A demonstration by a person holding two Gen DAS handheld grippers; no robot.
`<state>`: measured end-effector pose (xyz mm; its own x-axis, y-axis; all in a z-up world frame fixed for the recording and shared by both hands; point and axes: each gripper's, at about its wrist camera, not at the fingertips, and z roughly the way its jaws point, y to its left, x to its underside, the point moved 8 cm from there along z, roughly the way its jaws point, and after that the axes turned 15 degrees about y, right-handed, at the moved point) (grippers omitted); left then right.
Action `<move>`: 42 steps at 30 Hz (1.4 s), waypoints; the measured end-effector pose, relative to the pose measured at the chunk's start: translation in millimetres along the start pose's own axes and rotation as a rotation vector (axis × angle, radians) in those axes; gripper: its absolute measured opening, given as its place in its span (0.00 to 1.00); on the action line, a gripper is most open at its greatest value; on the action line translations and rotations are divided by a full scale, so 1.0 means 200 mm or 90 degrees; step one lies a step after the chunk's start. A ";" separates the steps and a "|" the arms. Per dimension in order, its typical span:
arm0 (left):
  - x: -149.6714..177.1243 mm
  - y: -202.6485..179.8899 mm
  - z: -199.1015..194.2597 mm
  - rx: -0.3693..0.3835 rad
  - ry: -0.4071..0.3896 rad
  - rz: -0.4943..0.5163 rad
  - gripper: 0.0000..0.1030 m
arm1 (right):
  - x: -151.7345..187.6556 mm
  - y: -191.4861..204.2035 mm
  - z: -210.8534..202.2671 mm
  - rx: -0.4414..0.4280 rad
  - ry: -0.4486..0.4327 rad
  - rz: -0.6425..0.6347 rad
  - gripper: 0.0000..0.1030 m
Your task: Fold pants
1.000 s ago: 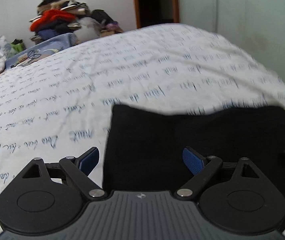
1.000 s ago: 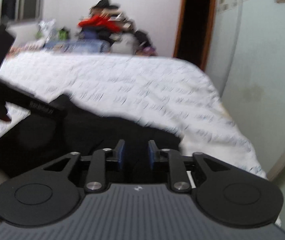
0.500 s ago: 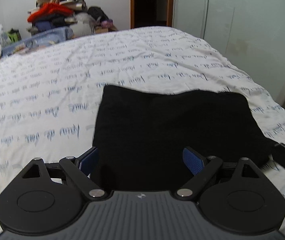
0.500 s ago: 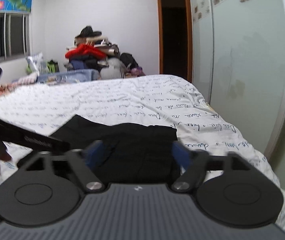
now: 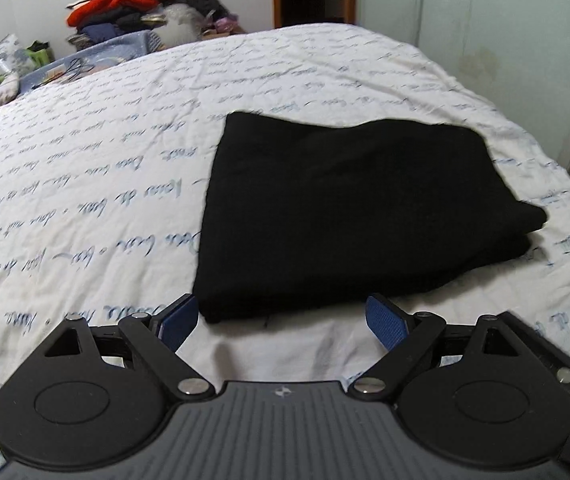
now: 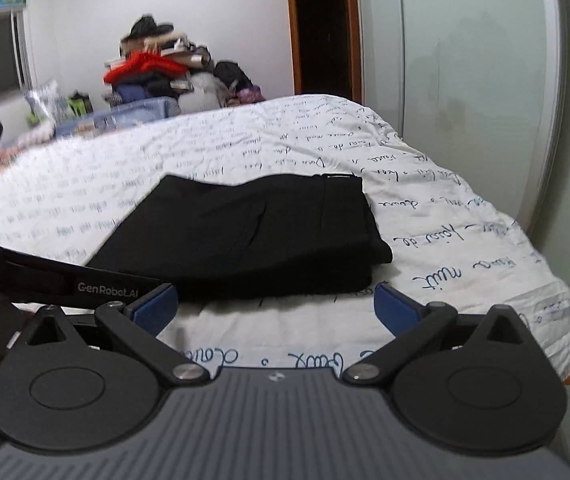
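Note:
The black pants lie folded into a flat rectangle on the white bed sheet with blue handwriting print. My left gripper is open and empty, hovering just short of the near edge of the pants. In the right wrist view the folded pants sit near the bed's right side. My right gripper is open and empty, just short of their near edge. The left gripper's black body shows at the left of that view.
A pile of clothes with a red item on top stands beyond the far end of the bed. A dark doorway and pale wardrobe doors run along the right. The bed's right edge drops off close to the pants.
My right gripper opened from shut and let the pants go. Both grippers pulled back toward me, so the whole folded pants now lie free in front of them.

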<state>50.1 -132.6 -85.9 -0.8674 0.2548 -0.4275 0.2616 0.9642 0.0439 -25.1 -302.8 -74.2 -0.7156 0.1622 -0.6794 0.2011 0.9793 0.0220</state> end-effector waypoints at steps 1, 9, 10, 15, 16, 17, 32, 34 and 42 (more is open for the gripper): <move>0.01 0.01 0.01 0.001 0.003 -0.003 0.89 | 0.01 0.01 -0.01 0.012 -0.001 -0.012 1.00; 0.03 0.03 0.04 -0.002 0.023 -0.017 0.89 | 0.01 0.03 0.00 0.029 0.011 -0.042 1.00; 0.03 0.03 0.04 -0.003 0.025 -0.015 0.89 | 0.01 0.02 0.00 0.031 0.011 -0.043 1.00; 0.03 0.02 0.06 -0.010 0.032 -0.009 0.89 | 0.01 0.01 0.01 0.035 0.013 -0.046 1.00; 0.04 0.02 0.06 -0.009 0.034 -0.009 0.89 | 0.01 0.01 0.01 0.035 0.013 -0.046 1.00; 0.04 0.02 0.06 -0.008 0.035 -0.009 0.89 | 0.01 0.00 0.01 0.035 0.013 -0.046 1.00; 0.05 0.02 0.08 -0.007 0.047 -0.008 0.89 | 0.02 0.00 0.02 0.033 0.018 -0.054 1.00; 0.05 0.02 0.09 -0.008 0.047 -0.009 0.89 | 0.02 0.01 0.02 0.033 0.018 -0.054 1.00; 0.05 0.02 0.09 -0.006 0.049 -0.009 0.89 | 0.03 0.00 0.04 0.033 0.023 -0.057 1.00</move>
<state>50.6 -128.3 -105.9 -0.9008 0.2458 -0.3578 0.2453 0.9683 0.0477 -23.7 -302.5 -83.9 -0.7558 0.0787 -0.6500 0.1679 0.9829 -0.0762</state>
